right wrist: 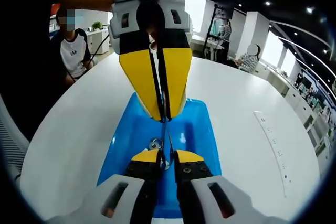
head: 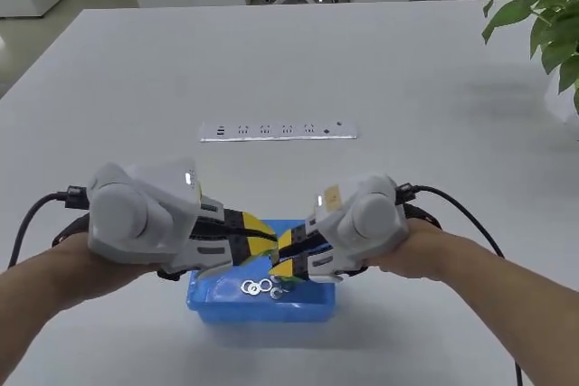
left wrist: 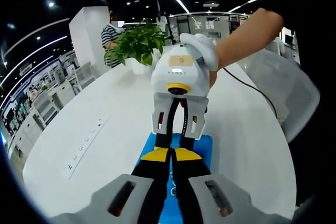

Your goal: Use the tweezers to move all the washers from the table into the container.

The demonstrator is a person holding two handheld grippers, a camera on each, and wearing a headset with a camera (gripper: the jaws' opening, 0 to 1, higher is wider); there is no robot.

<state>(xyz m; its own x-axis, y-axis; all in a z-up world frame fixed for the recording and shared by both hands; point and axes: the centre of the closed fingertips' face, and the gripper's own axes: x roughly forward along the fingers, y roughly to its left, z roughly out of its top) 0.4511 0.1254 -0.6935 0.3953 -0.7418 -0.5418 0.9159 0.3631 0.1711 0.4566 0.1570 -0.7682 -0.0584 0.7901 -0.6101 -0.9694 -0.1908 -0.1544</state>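
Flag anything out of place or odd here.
Nothing looks spilled or askew: the washers lie inside the blue container. One oddity: the left gripper and right gripper both appear to pinch the same tweezers, nose to nose above it.

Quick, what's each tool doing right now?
Left tool: shut on the tweezers.
Right tool: shut on the same tweezers.

Container [head: 262,312] at near edge of counter [head: 407,88], washers [head: 257,287] in it. My left tool [right wrist: 164,118] and right tool [right wrist: 165,157] tip to tip above, tweezers [right wrist: 165,135] between. Power strip [head: 279,131] behind.
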